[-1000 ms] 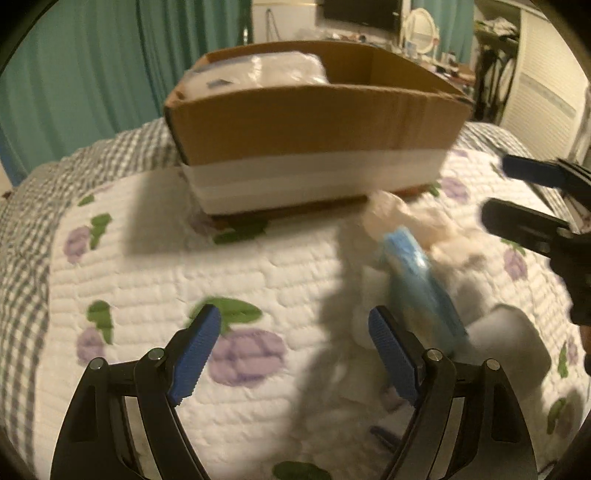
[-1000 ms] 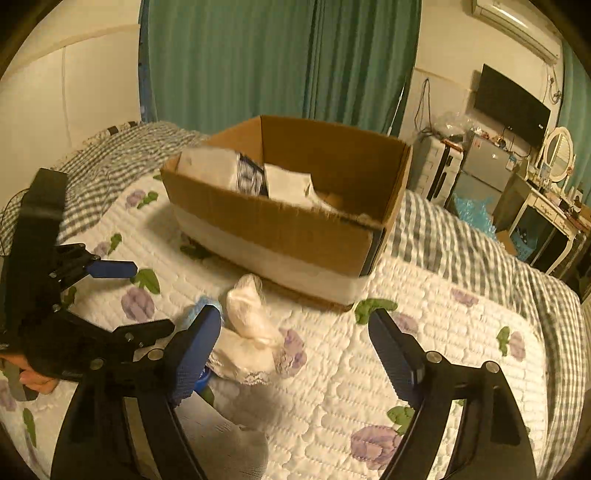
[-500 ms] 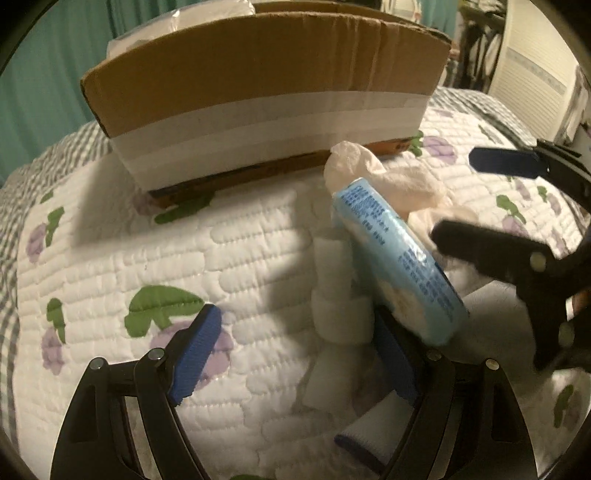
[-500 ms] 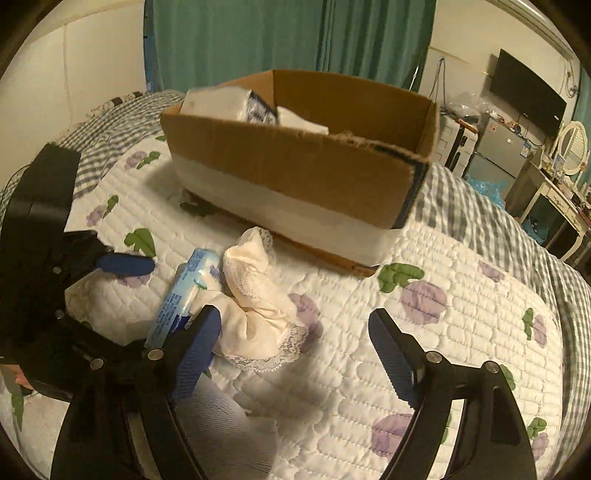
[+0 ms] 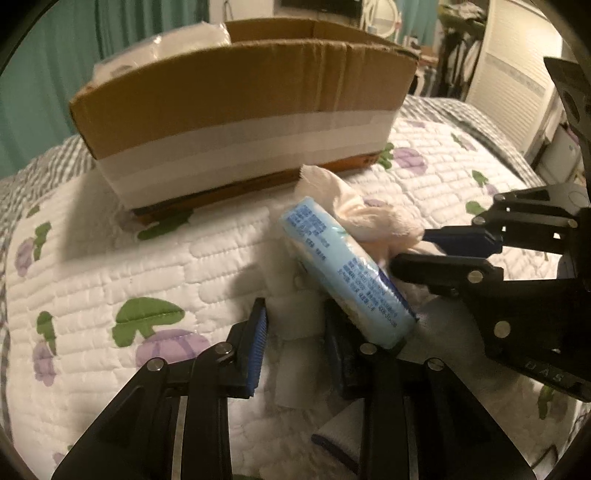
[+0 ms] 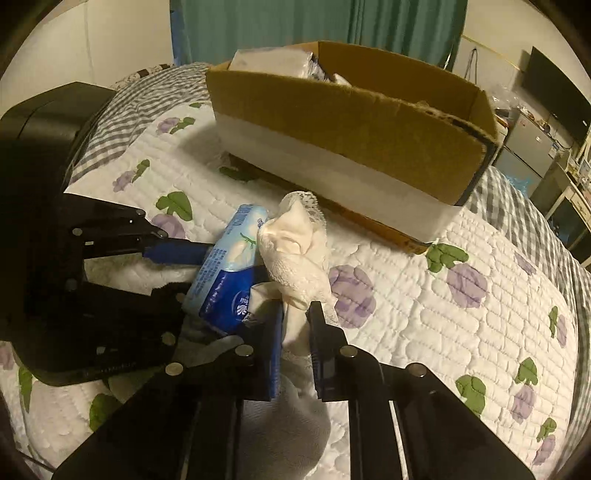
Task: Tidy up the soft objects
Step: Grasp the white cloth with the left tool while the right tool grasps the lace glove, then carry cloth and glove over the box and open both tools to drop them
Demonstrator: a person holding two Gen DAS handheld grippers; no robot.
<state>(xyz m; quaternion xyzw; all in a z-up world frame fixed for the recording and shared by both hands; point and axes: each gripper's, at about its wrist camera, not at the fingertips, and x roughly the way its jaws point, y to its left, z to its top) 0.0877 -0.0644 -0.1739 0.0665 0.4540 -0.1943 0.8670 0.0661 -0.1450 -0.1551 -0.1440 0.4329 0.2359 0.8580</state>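
A pile of soft things lies on the quilt in front of the cardboard box. My left gripper has closed around a white rolled cloth beside a light blue tissue pack. My right gripper has closed on a cream lace cloth; it shows in the left wrist view. The left gripper shows in the right wrist view. A white packet sits in the box.
The quilted bedspread with purple flowers covers the bed. A grey-white sock lies under my right gripper. Green curtains hang behind; furniture and a TV stand at the right.
Both grippers moved in on the pile and their jaws closed, the left around the white roll, the right on the lace cloth.
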